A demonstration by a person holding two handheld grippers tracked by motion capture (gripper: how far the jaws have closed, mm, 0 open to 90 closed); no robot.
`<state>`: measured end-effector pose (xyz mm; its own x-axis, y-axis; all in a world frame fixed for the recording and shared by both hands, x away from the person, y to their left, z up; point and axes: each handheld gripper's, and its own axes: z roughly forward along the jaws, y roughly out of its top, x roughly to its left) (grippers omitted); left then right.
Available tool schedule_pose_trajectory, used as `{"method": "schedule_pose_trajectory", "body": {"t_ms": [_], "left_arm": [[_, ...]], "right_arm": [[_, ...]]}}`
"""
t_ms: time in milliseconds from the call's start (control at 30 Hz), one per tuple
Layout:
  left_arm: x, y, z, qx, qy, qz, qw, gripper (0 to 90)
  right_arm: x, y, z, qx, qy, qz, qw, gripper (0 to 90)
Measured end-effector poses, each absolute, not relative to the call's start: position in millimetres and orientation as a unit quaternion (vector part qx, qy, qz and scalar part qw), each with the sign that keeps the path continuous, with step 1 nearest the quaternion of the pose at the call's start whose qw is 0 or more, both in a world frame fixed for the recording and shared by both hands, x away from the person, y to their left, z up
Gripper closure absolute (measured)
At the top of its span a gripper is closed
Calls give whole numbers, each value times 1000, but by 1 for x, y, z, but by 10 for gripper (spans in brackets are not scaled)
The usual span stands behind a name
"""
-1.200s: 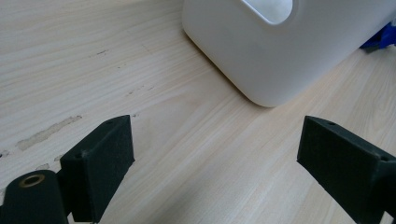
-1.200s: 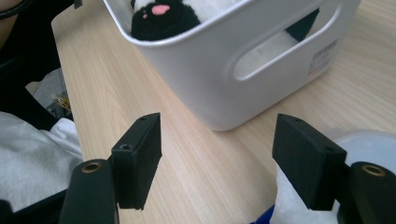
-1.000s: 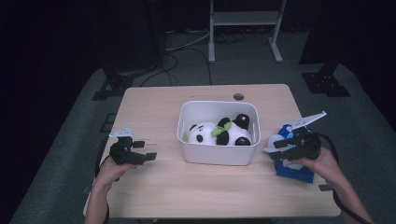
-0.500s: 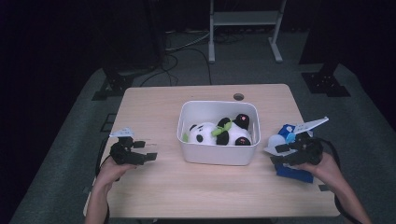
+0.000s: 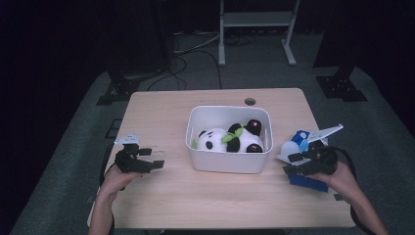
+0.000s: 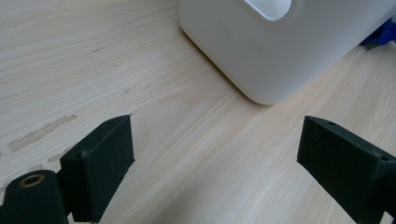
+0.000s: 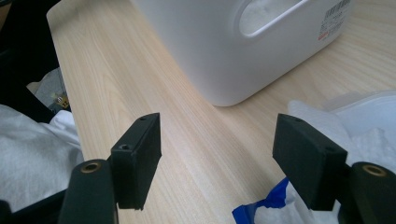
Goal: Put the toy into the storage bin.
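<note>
White bin (image 5: pixel 229 159): centre of surface (image 5: pixel 161 205), holding panda plush (image 5: pixel 222 138). Left gripper (image 5: pixel 152 165): jaws apart, empty, bin to its right. Right gripper (image 5: pixel 291 164): jaws apart, empty, nearer the bin, beside blue-and-white wipes pack (image 5: pixel 299 142).

Ahead of our left gripper's (image 6: pixel 215 154) black jaws we see the plain white tub (image 6: pixel 280 51) on the pale wood-grain table (image 6: pixel 93 60). Between our right gripper's (image 7: pixel 217 154) black jaws the same light grain shows, with a white and blue pack (image 7: pixel 280 205) just beside the right-hand jaw. Beyond both, in the tub, we see a black-and-white panda toy (image 5: pixel 215 139) with a lime-green band.
</note>
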<state>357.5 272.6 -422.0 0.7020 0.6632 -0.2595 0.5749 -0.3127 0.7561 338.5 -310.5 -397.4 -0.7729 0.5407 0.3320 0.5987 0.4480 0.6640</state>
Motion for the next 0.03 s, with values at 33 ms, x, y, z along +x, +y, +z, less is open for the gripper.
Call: {"method": "schedule_pose_trajectory", "body": {"t_ms": [33], "left_arm": [[357, 273, -422, 808, 384, 50, 445, 96]], "right_arm": [[339, -310, -397, -335, -850, -405, 35, 313]]}}
